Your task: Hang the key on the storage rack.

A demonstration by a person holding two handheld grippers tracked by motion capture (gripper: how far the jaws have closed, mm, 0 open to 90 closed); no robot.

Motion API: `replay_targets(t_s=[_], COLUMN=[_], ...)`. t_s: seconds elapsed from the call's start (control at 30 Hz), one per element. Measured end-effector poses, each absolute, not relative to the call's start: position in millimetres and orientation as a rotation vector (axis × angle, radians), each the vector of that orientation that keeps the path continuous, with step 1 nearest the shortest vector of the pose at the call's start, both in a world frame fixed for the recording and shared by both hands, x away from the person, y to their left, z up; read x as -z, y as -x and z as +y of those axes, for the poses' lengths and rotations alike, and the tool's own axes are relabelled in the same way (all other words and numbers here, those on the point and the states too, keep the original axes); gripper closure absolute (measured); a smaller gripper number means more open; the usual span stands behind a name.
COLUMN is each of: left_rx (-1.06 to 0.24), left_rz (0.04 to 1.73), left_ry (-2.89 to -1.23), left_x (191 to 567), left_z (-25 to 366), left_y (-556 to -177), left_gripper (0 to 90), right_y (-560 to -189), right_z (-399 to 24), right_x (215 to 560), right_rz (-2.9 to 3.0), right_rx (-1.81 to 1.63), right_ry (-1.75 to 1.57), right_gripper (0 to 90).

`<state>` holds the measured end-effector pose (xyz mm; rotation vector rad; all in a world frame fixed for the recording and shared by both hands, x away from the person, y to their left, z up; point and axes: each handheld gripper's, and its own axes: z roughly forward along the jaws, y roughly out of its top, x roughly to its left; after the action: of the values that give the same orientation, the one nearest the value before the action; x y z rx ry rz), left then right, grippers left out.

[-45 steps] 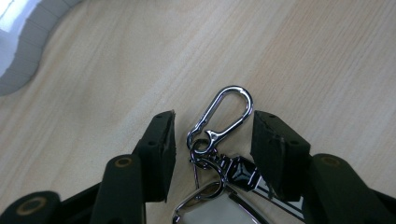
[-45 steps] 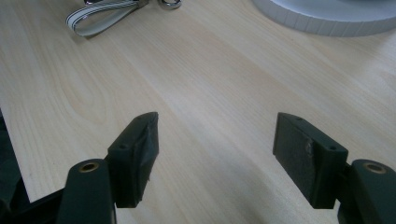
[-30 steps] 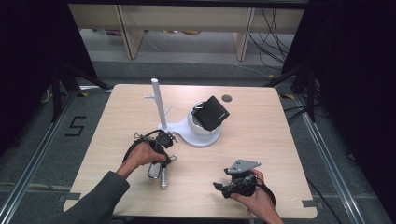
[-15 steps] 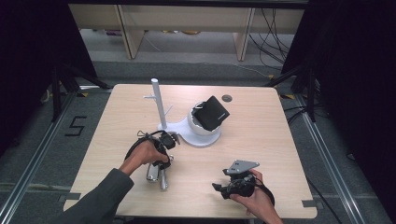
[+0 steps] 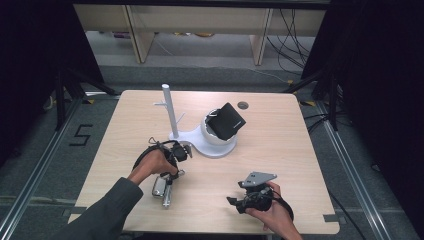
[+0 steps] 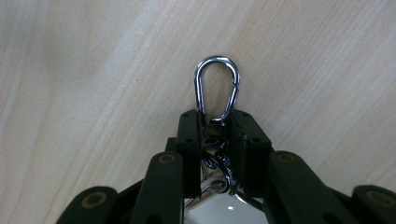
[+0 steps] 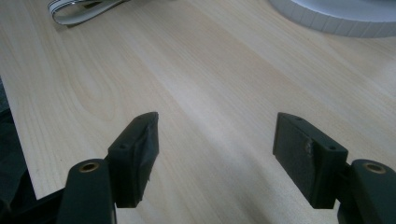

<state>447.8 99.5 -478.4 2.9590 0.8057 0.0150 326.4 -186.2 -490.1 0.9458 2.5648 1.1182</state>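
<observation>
High view: left gripper [image 5: 170, 172] over a metal keychain [image 5: 164, 189], lying on the table [image 5: 280, 150] in front of the white stand [image 5: 192, 137].
Left gripper view: jaws just closing, pinching the keychain's chain below its clip [image 6: 217, 86].
Right gripper view: right gripper [image 7: 215, 140] wide, nothing between the jaws.

The left tool [image 6: 217, 140] covers the keychain's [image 6: 217, 88] chain links between its jaws, the silver tag [image 6: 210, 210] below is cut off at the frame's bottom edge, and the white stand base [image 7: 345, 16] runs off the upper right.
</observation>
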Motion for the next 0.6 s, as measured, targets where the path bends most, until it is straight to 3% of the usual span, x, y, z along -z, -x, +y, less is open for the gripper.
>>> replay_targets(t_s=[0.6], left_rx=[-0.059], left_rz=[0.770], left_ry=[-2.900], left_x=[453.8], left_z=[113.4], left_y=[-445.6], left_gripper=[75.1], right_y=[-327.4], right_z=[-186.6], right_x=[490.9], right_rz=[2.564], right_rx=[-1.120], right_ry=[-0.941], right_gripper=[32.6])
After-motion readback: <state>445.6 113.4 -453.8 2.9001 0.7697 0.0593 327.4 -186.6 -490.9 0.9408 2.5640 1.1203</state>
